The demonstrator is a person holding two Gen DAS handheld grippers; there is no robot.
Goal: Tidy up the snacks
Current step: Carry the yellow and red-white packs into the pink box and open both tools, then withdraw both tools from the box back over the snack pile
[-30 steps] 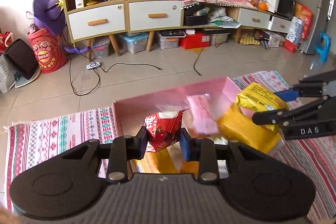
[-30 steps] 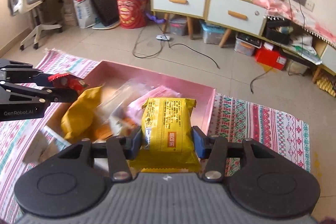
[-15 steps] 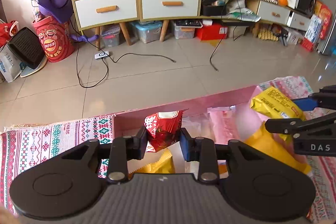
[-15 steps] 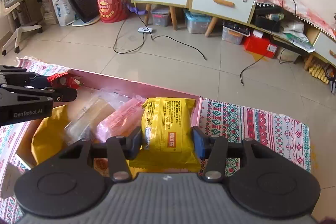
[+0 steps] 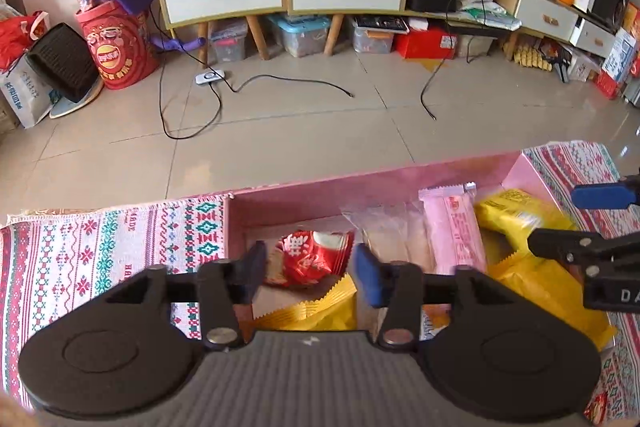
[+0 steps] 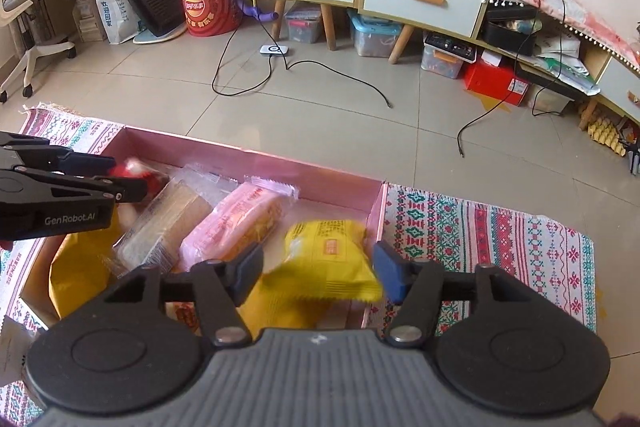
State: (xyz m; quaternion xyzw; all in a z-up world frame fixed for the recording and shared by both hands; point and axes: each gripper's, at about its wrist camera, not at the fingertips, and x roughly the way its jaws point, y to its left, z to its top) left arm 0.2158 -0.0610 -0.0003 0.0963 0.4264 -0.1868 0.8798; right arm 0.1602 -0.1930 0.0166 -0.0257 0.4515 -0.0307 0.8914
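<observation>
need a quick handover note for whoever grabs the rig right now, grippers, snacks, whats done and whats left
Left gripper: jaws have just been opening; the red snack packet sits between them, no longer pinched, over the left end of the pink box.
Right gripper: jaws have just been opening too; the yellow snack packet is loose between them at the box's right end.
Already in the box: a pink packet, a clear-wrapped snack and a large yellow bag.
Done: both packets released into the box.
Left: pull both grippers back, then check the patterned mat for snacks out of view.
</observation>
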